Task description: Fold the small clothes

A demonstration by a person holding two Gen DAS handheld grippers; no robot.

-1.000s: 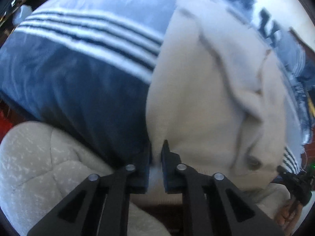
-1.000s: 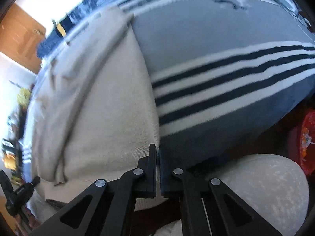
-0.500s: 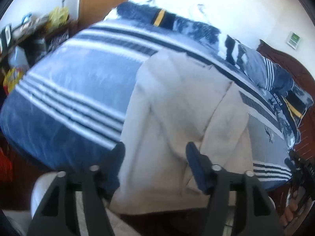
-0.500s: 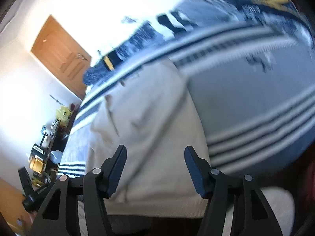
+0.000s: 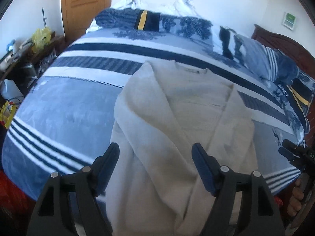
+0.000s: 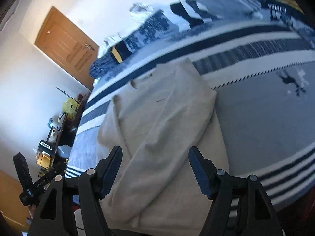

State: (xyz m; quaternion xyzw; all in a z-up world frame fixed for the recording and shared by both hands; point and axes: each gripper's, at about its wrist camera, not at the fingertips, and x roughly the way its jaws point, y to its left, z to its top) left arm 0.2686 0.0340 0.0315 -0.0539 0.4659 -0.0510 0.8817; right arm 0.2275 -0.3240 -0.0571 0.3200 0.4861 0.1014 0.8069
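A cream sweater (image 5: 177, 118) lies flat on the blue striped bed, collar toward the far side, both sleeves folded in over its body. It also shows in the right wrist view (image 6: 161, 122). My left gripper (image 5: 155, 163) is open and empty, held above the sweater's near hem. My right gripper (image 6: 155, 167) is open and empty, also raised above the near hem. The right gripper shows at the right edge of the left wrist view (image 5: 295, 155), and the left gripper at the left edge of the right wrist view (image 6: 29, 179).
The bed has a blue and white striped blanket (image 5: 65, 114) with pillows (image 5: 265, 59) at the right end. A wooden door (image 5: 84, 5) stands beyond the bed. A cluttered shelf (image 5: 25, 47) runs along the left wall. A dark wooden headboard (image 5: 285, 45) is at the right.
Both grippers have let go of the sweater's near hem, opened wide and lifted up and back from the bed. The sweater stays flat on the bed.
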